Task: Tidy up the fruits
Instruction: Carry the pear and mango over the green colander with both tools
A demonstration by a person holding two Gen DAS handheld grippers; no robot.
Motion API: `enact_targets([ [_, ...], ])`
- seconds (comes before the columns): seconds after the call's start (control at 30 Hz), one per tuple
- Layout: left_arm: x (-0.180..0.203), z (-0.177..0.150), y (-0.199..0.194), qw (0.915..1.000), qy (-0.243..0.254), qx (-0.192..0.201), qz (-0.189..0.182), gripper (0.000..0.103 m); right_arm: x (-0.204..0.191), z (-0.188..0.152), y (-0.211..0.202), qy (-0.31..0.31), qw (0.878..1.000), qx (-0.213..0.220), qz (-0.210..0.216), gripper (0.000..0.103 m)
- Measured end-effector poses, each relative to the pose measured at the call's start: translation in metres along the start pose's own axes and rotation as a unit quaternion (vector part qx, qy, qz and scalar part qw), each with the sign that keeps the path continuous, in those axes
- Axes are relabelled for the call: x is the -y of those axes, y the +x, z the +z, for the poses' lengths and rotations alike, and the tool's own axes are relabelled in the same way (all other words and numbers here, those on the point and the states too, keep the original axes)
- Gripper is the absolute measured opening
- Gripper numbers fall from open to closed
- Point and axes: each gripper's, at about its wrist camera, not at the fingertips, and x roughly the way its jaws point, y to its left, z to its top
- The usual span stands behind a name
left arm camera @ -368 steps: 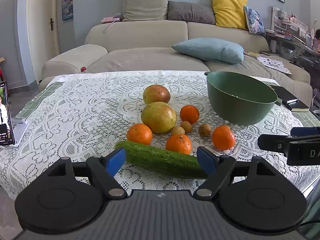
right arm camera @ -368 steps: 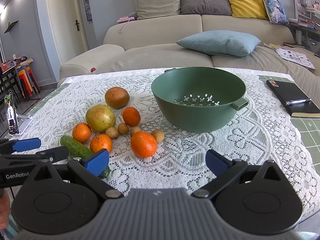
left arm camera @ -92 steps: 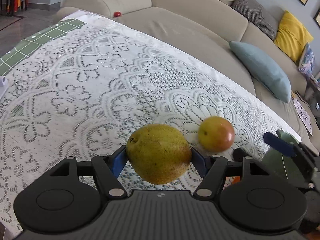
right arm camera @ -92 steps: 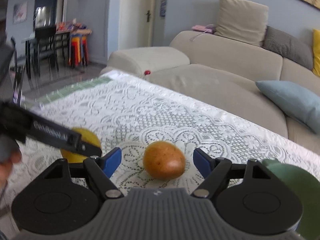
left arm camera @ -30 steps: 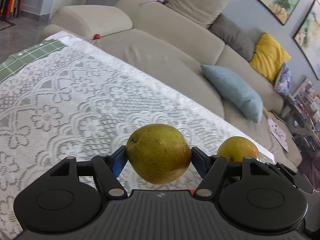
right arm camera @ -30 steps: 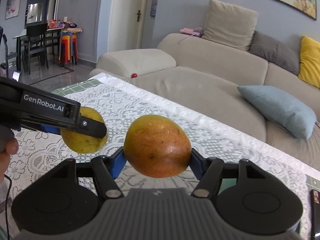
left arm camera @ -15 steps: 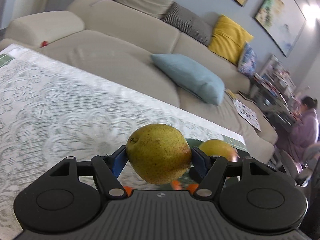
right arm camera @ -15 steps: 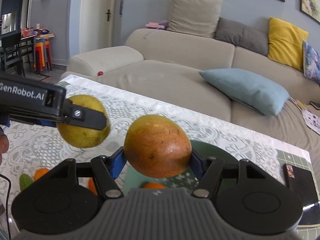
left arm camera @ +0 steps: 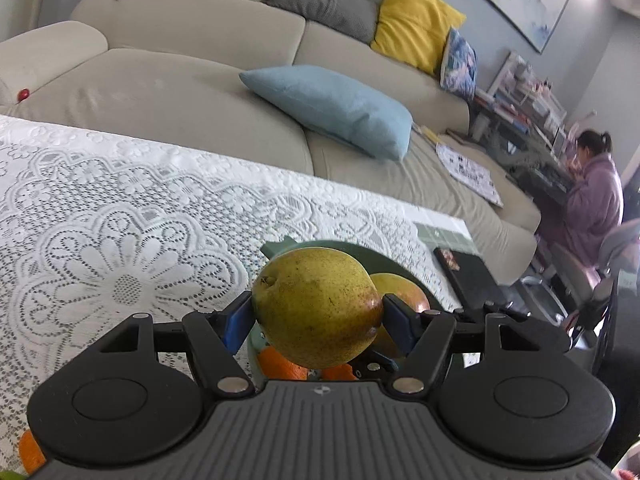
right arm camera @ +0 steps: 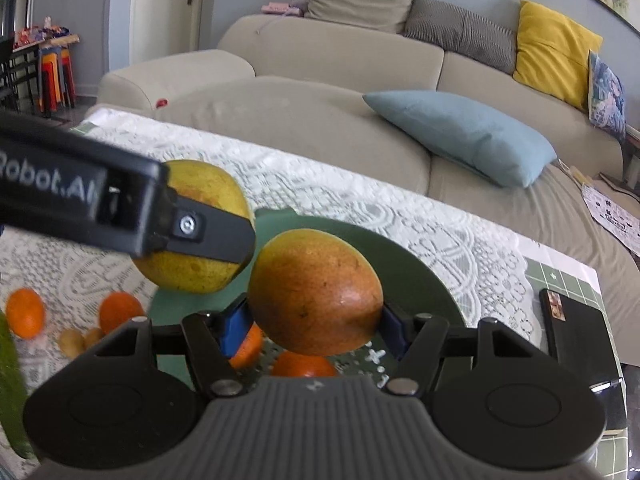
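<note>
Left gripper (left arm camera: 318, 318): its blue fingers (left arm camera: 236, 320) are clamped on the sides of a yellow-green pear (left arm camera: 316, 308), which is held in the air above the near-left rim of the green colander bowl (left arm camera: 360, 250).
Right gripper (right arm camera: 314, 326): its fingers (right arm camera: 236, 326) are closed on a rounder orange-red fruit (right arm camera: 316, 292), possibly a mango, held over the middle of the bowl; seen from the left wrist it sits just behind and right of the pear.
Why held so: both fruits appear to be carried side by side so they can go into the bowl together; gripping across the widest part keeps each round fruit from rolling out.
Bowl contents: at least two tangerines (right arm camera: 304, 364) already lie on the perforated bottom, just below the held fruit.
Left on the bench (left arm camera: 120, 216): in the right wrist view, two more tangerines (right arm camera: 26, 312), a few small brown fruits (right arm camera: 72, 340) and a green cucumber edge (right arm camera: 10, 392) lie on the lace cloth left of the bowl.
Step in hand: judged to be the lowering and release of both fruits.
Risk: the two fruits are close together, so releasing them at once may knock one against the rim.
Beyond: a beige sofa (right arm camera: 340, 64) with a blue cushion (right arm camera: 460, 132); a dark notebook (right arm camera: 576, 328) sits right of the bowl.
</note>
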Motion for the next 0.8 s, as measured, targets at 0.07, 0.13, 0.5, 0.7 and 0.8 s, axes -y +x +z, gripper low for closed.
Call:
enact_targets([
  [0.07,0.002,-0.001,0.004,1.0000,0.006,-0.004,0.000,0.079,0.002,-0.001,0.004,0.001,1.000,-0.006,-0.001,0.064],
  [0.13,0.003,-0.002,0.009,0.9999,0.012,-0.007,0.002,0.079,0.004,-0.001,0.008,0.001,1.000,-0.012,-0.003,0.064],
  [0.5,0.012,-0.010,0.031,0.9975,0.051,-0.038,0.031,0.079,0.007,-0.009,0.027,-0.008,0.999,-0.052,-0.003,0.064],
  [0.7,0.012,-0.011,0.035,0.9973,0.051,-0.045,0.029,0.079,0.008,-0.009,0.030,-0.013,0.998,-0.054,-0.011,0.064],
  [0.8,0.012,-0.011,0.038,0.9969,0.054,-0.049,0.029,0.079,0.011,-0.008,0.032,-0.006,0.998,-0.055,-0.013,0.064],
])
